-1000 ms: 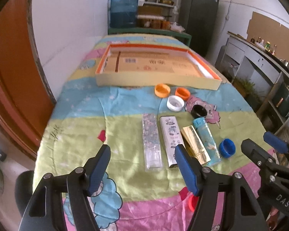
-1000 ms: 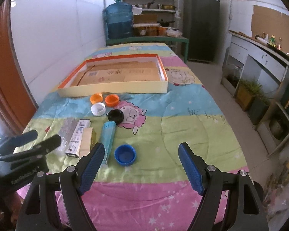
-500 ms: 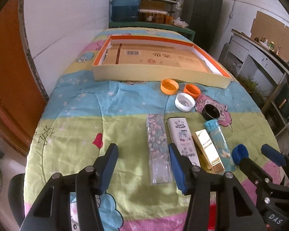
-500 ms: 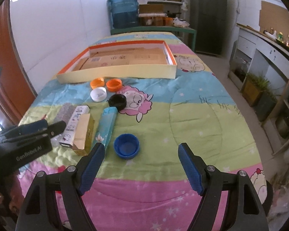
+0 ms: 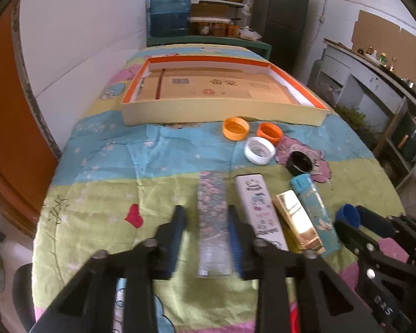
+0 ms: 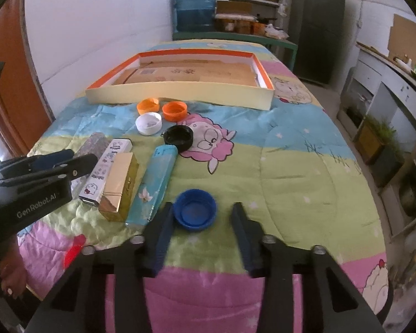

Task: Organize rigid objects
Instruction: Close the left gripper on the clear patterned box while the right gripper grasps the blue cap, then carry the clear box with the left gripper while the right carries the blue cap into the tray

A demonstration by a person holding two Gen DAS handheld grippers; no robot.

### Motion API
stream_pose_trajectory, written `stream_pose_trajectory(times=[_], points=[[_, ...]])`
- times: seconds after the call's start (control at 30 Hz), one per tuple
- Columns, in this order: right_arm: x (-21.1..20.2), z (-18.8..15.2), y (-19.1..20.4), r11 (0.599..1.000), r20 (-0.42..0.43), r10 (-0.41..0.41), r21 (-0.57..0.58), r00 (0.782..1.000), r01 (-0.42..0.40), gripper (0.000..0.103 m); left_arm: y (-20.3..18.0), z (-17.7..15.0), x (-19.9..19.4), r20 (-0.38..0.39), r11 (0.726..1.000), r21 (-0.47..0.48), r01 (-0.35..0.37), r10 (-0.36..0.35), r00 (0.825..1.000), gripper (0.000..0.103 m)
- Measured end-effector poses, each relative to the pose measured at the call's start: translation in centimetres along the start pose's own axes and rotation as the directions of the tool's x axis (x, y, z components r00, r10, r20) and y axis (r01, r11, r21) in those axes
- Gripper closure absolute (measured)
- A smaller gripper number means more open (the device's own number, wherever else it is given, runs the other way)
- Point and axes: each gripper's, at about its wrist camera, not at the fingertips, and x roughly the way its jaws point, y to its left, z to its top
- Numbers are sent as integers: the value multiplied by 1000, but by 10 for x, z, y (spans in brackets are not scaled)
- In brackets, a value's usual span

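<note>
Your left gripper [image 5: 205, 222] tilts steeply down, clamped on the glittery clear box [image 5: 212, 216], leftmost in the row of boxes before the orange-rimmed tray [image 5: 222, 111]. Your right gripper [image 6: 201, 216], pitched likewise, is closing around the blue cap [image 6: 194, 211], pads not yet touching.

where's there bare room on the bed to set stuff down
The quilt right of the blue cap and black cap is bare, as is the tray floor. It is crowded on the left: four boxes side by side, caps behind them.
</note>
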Motion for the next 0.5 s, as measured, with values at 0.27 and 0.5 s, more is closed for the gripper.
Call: stream_pose_trajectory(times=[0.27,0.5], points=[[-3,0,4,1000,25,-3,-17,1000,4,73,6,-3,-4,7,999,-32,43,-42,999,83],[-17,5,-1,1000,63,-17,-3,998,17,73,7,1,-14,26,998,-40,44,-43,999,83]])
